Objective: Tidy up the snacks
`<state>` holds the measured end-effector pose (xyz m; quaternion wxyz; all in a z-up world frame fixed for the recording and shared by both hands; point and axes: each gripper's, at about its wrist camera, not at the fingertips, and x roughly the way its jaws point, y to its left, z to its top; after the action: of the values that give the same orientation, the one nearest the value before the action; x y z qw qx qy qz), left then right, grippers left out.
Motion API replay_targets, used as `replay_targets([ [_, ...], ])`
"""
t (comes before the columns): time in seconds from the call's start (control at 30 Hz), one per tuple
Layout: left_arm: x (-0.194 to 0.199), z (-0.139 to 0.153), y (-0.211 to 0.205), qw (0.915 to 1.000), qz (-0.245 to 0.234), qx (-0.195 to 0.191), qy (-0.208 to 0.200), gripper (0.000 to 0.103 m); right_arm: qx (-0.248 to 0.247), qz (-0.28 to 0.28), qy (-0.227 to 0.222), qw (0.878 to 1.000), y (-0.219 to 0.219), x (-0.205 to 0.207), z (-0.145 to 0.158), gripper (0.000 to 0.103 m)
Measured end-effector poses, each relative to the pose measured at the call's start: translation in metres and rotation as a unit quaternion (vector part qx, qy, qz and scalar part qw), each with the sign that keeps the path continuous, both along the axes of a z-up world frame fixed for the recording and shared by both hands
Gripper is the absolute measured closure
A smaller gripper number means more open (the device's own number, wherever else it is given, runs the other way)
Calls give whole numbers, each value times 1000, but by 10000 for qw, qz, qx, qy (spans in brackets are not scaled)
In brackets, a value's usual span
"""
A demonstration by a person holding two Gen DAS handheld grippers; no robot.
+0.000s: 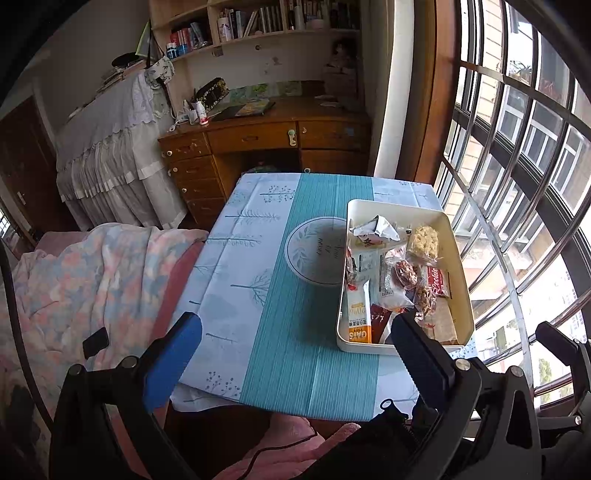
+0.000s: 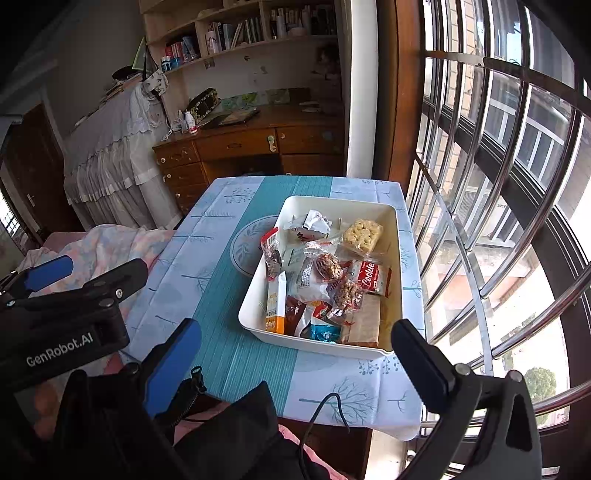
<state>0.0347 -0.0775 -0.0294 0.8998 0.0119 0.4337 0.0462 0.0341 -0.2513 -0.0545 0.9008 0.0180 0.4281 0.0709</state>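
1. Bedroom setting: a small table (image 2: pixel 229 350) under a blue-and-teal tree-print cloth is standing beside a barred window (image 2: pixel 517 184), with a bed quilt (image 1: pixel 92 266) lying along its left side.

2. Nearest the cameras, the left gripper (image 1: pixel 295 332) is hanging above the table's near edge, its fingers spread wide and gripping nothing. The right gripper (image 2: pixel 295 332) is hovering likewise, fingers wide apart and empty, just short of the tray's near wall.

3. On the table's right half, a cream tray (image 2: pixel 400 258) is holding all the visible snacks in a loose, overlapping heap: an orange-and-white bar (image 2: pixel 276 306) leaning against the near-left wall, a red cookie pack (image 2: pixel 373 282), a pale puffed-rice bar (image 2: pixel 362 232) toward the far side, and a crumpled white wrapper (image 2: pixel 316 221) at the back.

4. No snack is showing on the cloth outside the tray. This is fitting either a completed gathering or a pile awaiting sorting; the pictures are not settling which.

5. Advisory: any pick is calling for closing on one wrapper's free edge, lifting straight up, and avoiding neighbouring packs.

6. Farthest back, a wooden desk (image 1: pixel 266 136) and bookshelves (image 1: pixel 258 22) are standing against the wall.
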Motion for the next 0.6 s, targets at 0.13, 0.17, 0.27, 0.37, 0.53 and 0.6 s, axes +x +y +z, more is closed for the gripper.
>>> replay_targets([
  [0.13, 0, 0, -1, 10000, 1, 6, 13, 1, 10, -16, 25, 10000, -1, 0, -1, 0],
  [0.17, 0, 1, 0, 10000, 7, 0, 11, 1, 12, -16, 33, 10000, -2, 0, -2, 0],
  [0.27, 1, 1, 0, 10000, 4, 0, 12, 1, 16, -19, 47, 10000, -4, -2, -3, 0],
  [0.37, -1, -1, -3, 10000, 4, -3, 38, 1, 29, -32, 61, 10000, -6, -2, -5, 0],
  [0.53, -3, -3, -3, 10000, -14, 8, 32, 1, 35, -33, 69, 10000, -6, -2, -5, 0],
  [0.6, -2, -3, -3, 10000, -13, 2, 38, 1, 32, -28, 70, 10000, -7, -2, -5, 0],
])
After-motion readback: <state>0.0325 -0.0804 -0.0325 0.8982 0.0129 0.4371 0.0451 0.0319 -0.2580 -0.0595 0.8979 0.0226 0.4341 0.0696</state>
